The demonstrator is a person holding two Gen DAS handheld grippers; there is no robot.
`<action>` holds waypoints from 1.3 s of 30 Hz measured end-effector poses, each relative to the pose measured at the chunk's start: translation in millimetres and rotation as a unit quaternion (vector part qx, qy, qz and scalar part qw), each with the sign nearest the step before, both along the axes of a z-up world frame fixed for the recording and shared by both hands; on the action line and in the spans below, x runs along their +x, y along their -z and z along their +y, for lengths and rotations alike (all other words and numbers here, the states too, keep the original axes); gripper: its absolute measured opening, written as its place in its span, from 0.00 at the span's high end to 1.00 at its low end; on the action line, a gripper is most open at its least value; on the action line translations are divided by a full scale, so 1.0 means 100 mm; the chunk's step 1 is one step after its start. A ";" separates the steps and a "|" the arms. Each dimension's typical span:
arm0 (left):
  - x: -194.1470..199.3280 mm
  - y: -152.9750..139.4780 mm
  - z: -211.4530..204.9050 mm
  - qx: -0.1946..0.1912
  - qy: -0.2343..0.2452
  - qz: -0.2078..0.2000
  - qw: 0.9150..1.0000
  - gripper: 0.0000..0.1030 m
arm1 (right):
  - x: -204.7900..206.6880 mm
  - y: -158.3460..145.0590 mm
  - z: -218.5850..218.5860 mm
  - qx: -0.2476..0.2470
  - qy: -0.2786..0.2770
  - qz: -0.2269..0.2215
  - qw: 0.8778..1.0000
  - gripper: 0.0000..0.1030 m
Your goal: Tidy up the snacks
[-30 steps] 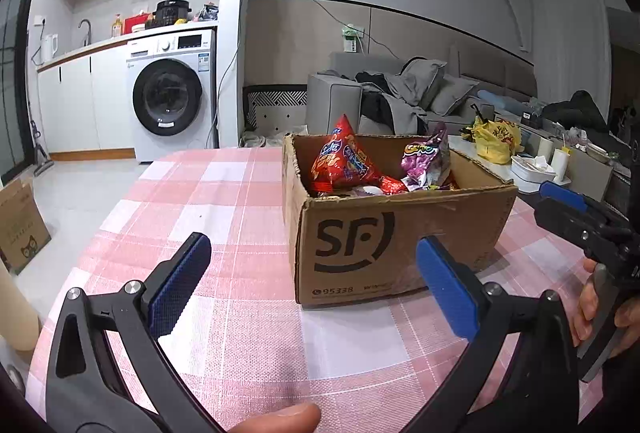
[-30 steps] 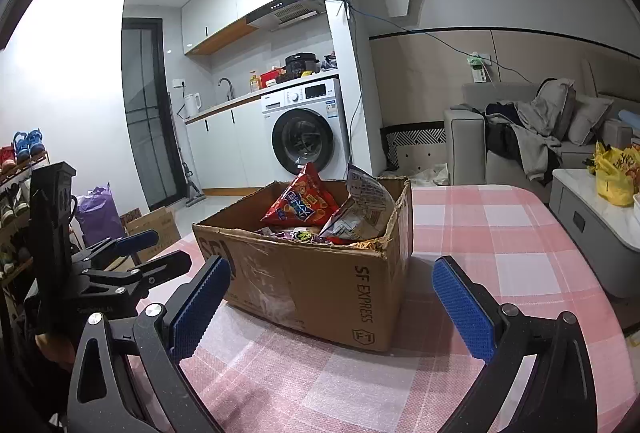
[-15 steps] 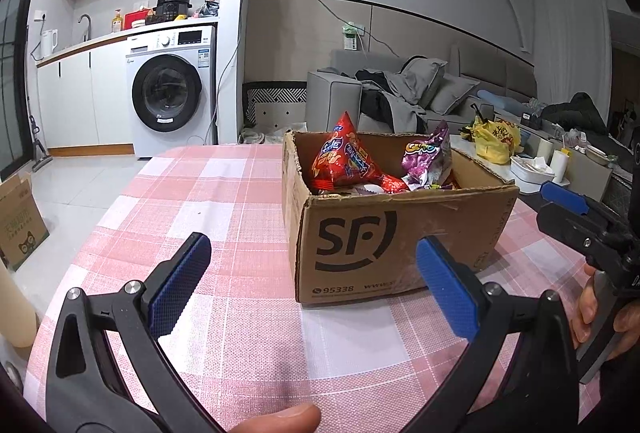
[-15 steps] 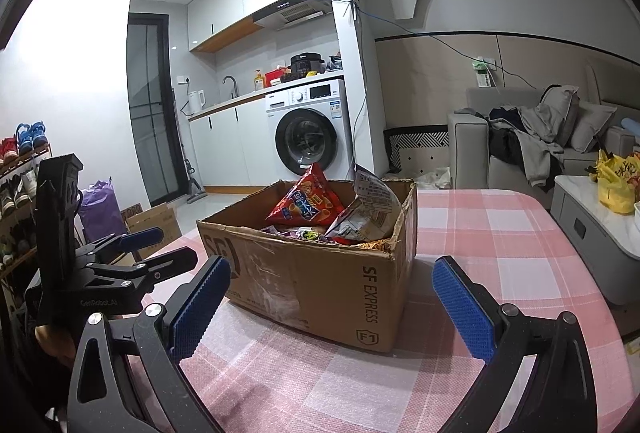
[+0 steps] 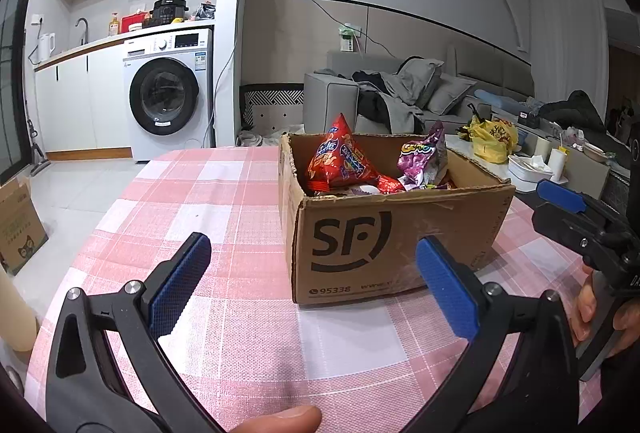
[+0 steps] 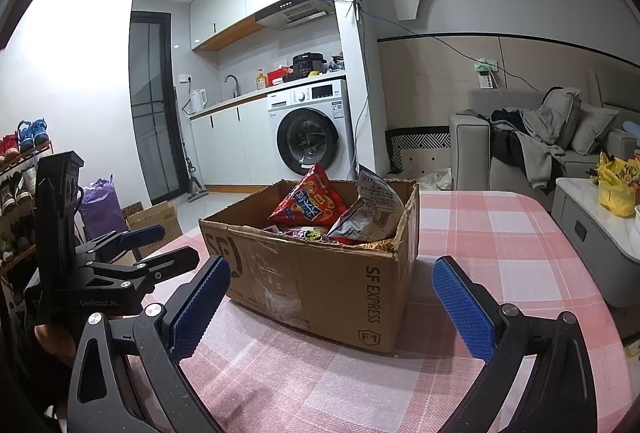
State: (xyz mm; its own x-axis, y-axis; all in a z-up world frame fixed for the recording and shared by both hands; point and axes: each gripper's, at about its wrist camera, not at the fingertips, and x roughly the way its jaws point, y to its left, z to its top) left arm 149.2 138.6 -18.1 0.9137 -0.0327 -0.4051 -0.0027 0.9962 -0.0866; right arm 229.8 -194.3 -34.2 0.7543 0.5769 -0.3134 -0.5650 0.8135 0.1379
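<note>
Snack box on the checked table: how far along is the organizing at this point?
Done: nothing visible; the red chip bag, purple bag and other packets all sit in the cardboard box. In hand: nothing; the left gripper and right gripper are open and empty, short of the box. Left: taking out and sorting every snack.

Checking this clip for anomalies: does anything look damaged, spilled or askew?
Only the box looks worn: its top rim is torn and ragged, with no flaps showing, and old tape peels on its side. Snack bags stick up above the rim, but none lie spilled on the table.
</note>
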 end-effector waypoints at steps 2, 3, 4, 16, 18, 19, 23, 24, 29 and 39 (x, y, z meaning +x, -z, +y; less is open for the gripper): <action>0.00 0.00 0.00 0.000 0.000 0.000 1.000 0.01 | 0.00 0.00 0.00 0.000 0.000 0.000 1.000 0.00; 0.02 0.01 -0.01 0.000 0.000 0.000 1.000 0.01 | 0.00 0.00 0.00 0.000 0.000 0.000 1.000 0.00; 0.01 0.01 0.00 0.000 0.000 0.000 1.000 0.01 | 0.00 0.00 0.00 0.000 0.000 0.000 1.000 0.00; 0.02 0.02 -0.02 0.000 0.001 -0.001 1.000 0.01 | 0.00 0.00 0.00 0.000 0.000 0.000 1.000 0.00; 0.02 0.02 -0.02 0.000 0.001 -0.001 1.000 0.01 | 0.00 0.00 0.00 0.000 0.000 0.000 1.000 0.00; 0.00 0.01 -0.01 0.000 0.001 -0.001 1.000 0.01 | -0.01 0.00 0.00 0.000 0.000 0.000 1.000 0.00; 0.02 0.02 -0.02 0.000 0.002 -0.001 1.000 0.01 | -0.01 0.00 0.00 0.000 0.000 0.000 1.000 0.00; 0.01 0.02 -0.02 0.000 0.001 -0.001 1.000 0.01 | -0.01 0.00 0.00 0.000 0.000 0.000 1.000 0.00; 0.00 0.02 -0.02 0.000 0.001 -0.001 1.000 0.01 | -0.01 0.00 0.00 0.000 0.000 -0.001 1.000 0.00; 0.03 0.01 -0.04 0.001 0.004 -0.004 1.000 0.01 | 0.00 0.00 0.01 -0.001 -0.001 -0.002 1.000 0.00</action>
